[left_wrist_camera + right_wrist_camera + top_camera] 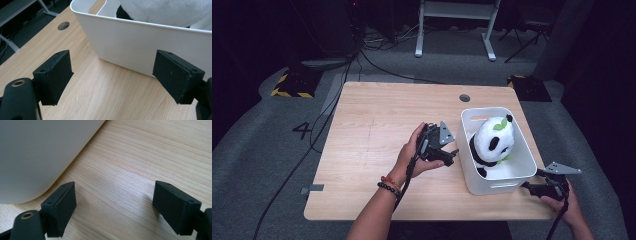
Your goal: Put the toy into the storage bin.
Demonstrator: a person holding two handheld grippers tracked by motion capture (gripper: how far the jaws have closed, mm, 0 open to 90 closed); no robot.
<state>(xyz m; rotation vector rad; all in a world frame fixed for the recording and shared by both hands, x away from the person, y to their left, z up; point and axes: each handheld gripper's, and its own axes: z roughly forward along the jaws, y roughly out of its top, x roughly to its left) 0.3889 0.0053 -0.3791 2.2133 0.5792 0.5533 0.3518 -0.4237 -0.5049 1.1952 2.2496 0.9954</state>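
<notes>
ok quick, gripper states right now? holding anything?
Left gripper: open, empty, facing the white bin.
Right gripper: open, empty, over the table by the bin's corner.

The white bin (pixel 516 150) hides the lower body of the panda plush (pixel 492 141) in the high view. In the left gripper view the plush (pixel 165 11) is cut off by the top edge. In the right gripper view the bin (pixel 37 152) is blurred and cropped.
</notes>
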